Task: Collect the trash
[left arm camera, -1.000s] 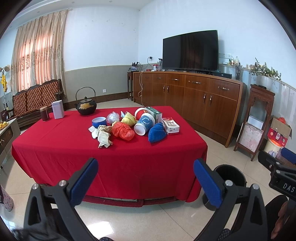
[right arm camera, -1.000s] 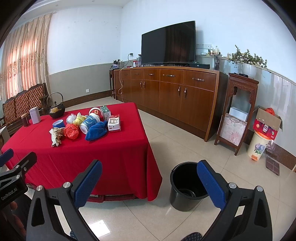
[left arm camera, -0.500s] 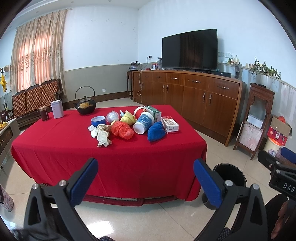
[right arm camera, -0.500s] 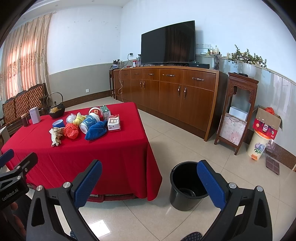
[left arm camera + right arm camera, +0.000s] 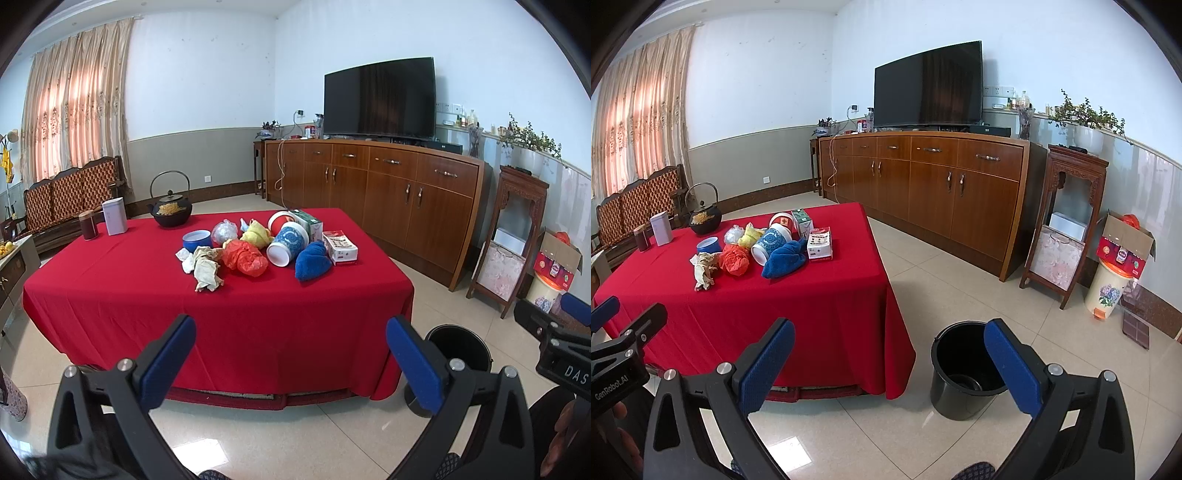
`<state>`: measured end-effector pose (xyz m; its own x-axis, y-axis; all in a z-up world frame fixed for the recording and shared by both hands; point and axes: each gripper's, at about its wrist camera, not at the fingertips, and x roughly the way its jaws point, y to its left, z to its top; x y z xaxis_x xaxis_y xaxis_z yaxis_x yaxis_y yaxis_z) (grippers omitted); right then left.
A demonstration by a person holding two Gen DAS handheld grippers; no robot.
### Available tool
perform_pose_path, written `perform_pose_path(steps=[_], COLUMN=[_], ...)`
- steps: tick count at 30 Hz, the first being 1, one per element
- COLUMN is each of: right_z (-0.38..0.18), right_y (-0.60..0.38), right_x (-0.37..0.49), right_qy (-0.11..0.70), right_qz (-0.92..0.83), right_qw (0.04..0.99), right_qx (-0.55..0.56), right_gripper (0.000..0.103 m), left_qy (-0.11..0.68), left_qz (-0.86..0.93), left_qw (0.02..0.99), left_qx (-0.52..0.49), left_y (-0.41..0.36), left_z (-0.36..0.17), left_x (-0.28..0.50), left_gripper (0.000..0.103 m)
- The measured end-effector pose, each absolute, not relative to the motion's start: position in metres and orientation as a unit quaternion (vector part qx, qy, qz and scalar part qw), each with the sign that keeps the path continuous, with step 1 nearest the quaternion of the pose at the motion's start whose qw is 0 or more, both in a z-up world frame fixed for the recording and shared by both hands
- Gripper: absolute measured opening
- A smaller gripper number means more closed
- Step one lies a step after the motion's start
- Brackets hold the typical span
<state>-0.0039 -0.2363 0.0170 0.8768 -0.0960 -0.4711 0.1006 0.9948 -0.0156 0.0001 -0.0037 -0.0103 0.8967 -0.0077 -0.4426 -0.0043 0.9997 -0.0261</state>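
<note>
A heap of trash lies mid-table on the red cloth (image 5: 147,295): crumpled paper (image 5: 205,266), an orange-red bag (image 5: 245,257), a yellow bag (image 5: 257,232), a blue-patterned cup on its side (image 5: 288,244), a blue cloth bundle (image 5: 312,261) and a small red-white box (image 5: 340,247). The same heap shows in the right wrist view, with the orange-red bag (image 5: 734,259) and blue cloth bundle (image 5: 784,259). A black bucket (image 5: 964,373) stands on the floor right of the table. My left gripper (image 5: 291,354) and right gripper (image 5: 890,358) both stand open and empty, well short of the table.
A black kettle (image 5: 170,212), a white tin (image 5: 114,220) and a dark jar (image 5: 88,229) stand at the table's far left. A long wooden cabinet (image 5: 923,181) with a television lines the right wall. A wooden stand (image 5: 1063,229) and a flowered bin (image 5: 1110,291) sit beyond. Tiled floor lies around the bucket.
Both views have crept slightly toward the table. Both grippers have stayed open and nothing on the table has moved.
</note>
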Motion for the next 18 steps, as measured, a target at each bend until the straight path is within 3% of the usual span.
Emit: perform_pose_path(steps=[18], right_z=[0.014], right_y=[-0.23], right_x=[0.013], right_qy=[0.259], right_qz=[-0.02], right_qw=[0.966], right_qx=[0.013], right_gripper=[0.103], left_qy=[0.232], left_qz=[0.015], left_qw=[0.972], left_qx=[-0.013], left_y=[0.011], left_z=[-0.007], left_x=[0.011], left_gripper=[0.103])
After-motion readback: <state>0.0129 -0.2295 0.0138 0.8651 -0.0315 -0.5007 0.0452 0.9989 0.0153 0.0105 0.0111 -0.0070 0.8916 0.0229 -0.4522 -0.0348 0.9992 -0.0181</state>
